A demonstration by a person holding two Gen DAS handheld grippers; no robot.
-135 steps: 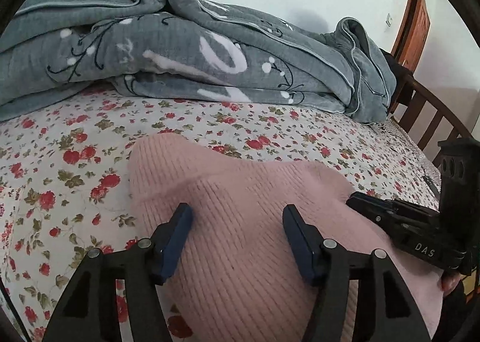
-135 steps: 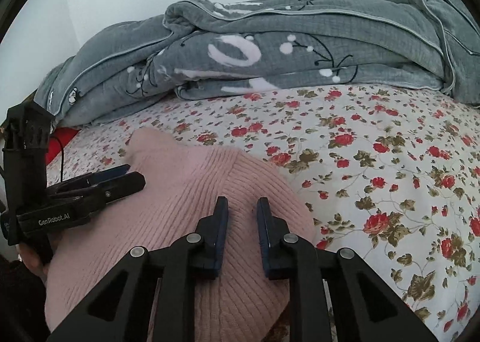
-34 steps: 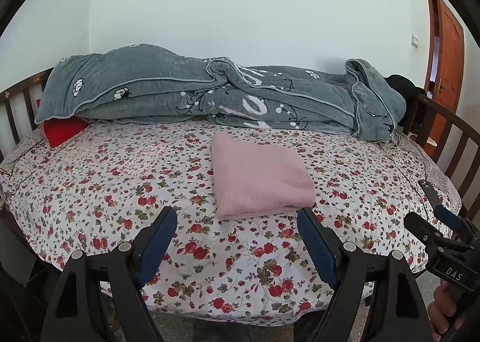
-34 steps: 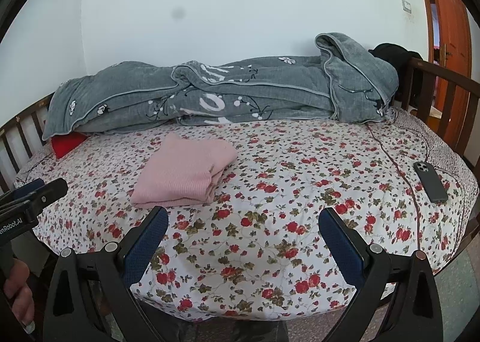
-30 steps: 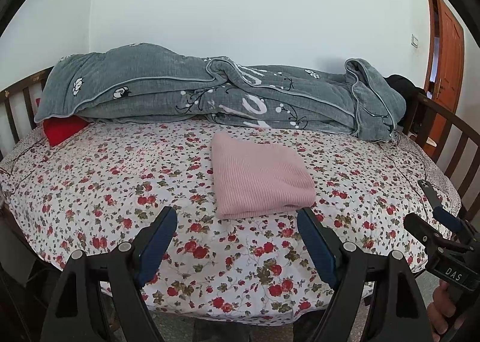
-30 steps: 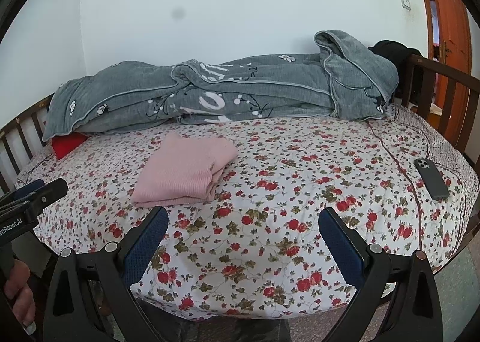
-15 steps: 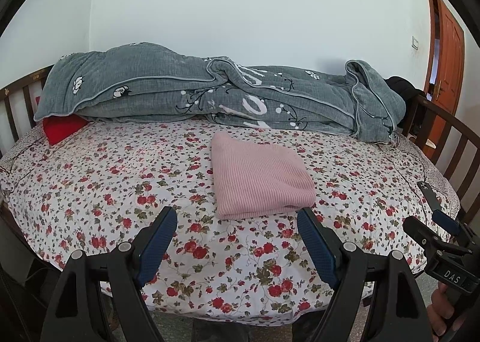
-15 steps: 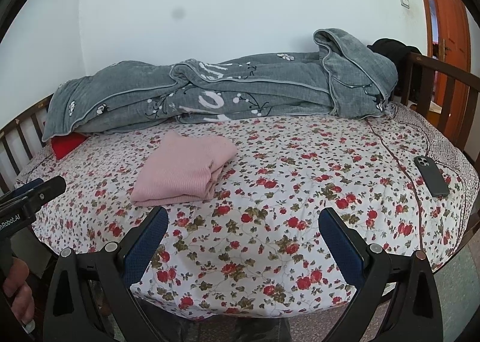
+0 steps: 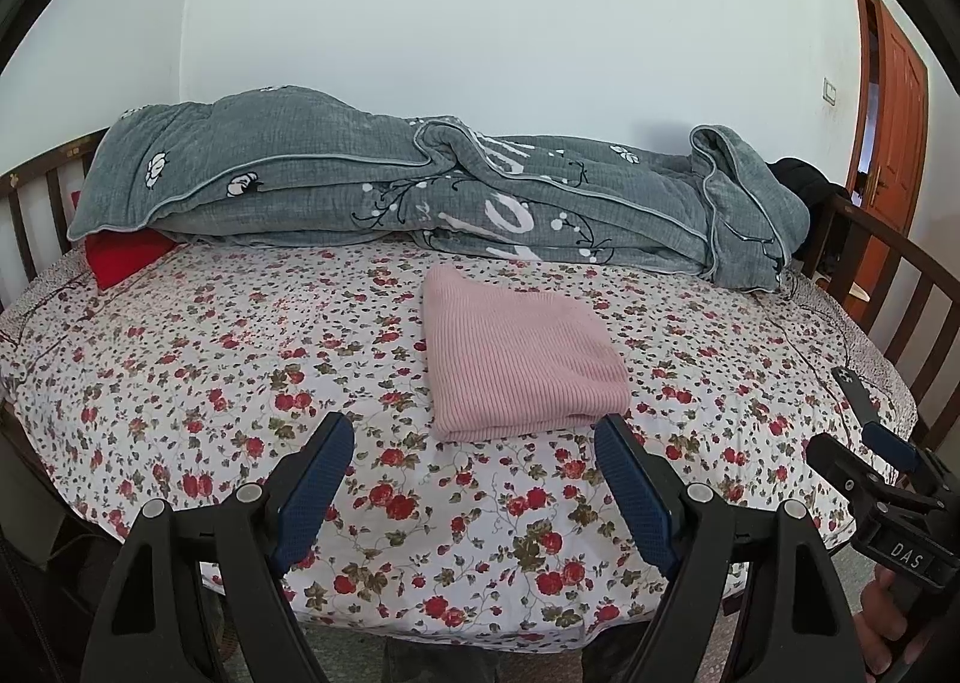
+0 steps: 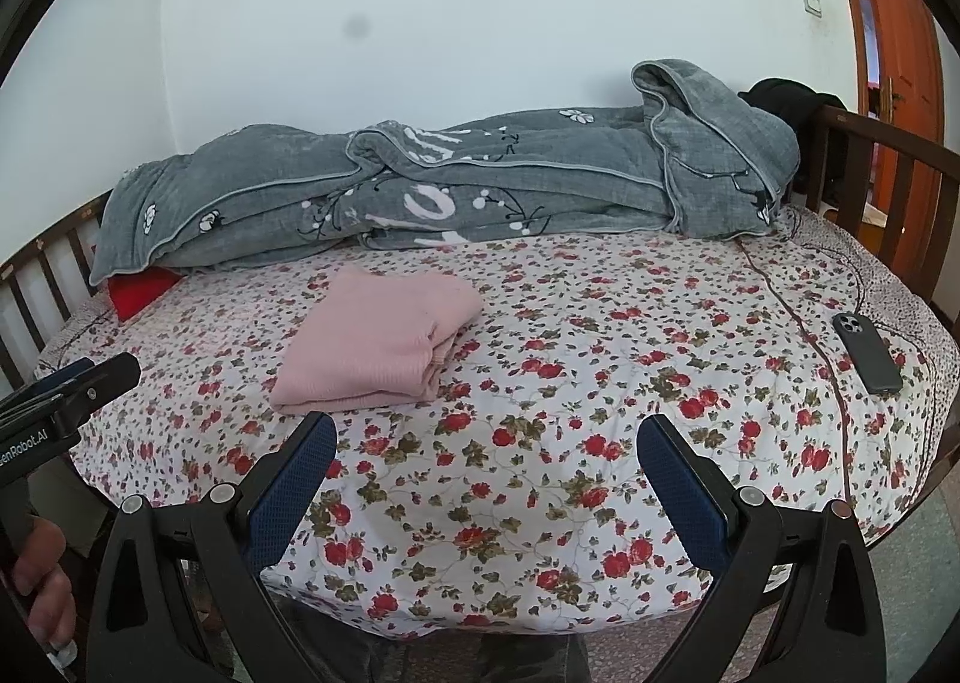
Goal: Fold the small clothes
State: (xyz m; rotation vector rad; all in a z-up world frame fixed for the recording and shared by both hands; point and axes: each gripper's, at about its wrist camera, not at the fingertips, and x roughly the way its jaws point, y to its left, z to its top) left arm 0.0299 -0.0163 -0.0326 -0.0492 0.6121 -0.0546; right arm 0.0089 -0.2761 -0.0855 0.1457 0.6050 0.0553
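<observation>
A pink knit garment (image 9: 519,362) lies folded in a flat rectangle on the floral bed sheet (image 9: 240,359); it also shows in the right wrist view (image 10: 381,344). My left gripper (image 9: 474,467) is open and empty, held back at the bed's near edge, apart from the garment. My right gripper (image 10: 486,461) is open and empty, also at the near edge, to the right of the garment. Each gripper shows at the edge of the other's view: the right one in the left wrist view (image 9: 882,473) and the left one in the right wrist view (image 10: 66,389).
A grey quilt (image 9: 420,197) is bunched along the wall side. A red cushion (image 9: 123,254) sits at the far left. A dark phone (image 10: 867,350) lies on the sheet at right, with a cable nearby. Wooden rails (image 10: 888,167) bound the bed. An orange door (image 10: 894,23) stands at right.
Since 4.5 s ago both grippers opened and pulled back from the pink garment to the bed's edge. Over the last second almost nothing has moved.
</observation>
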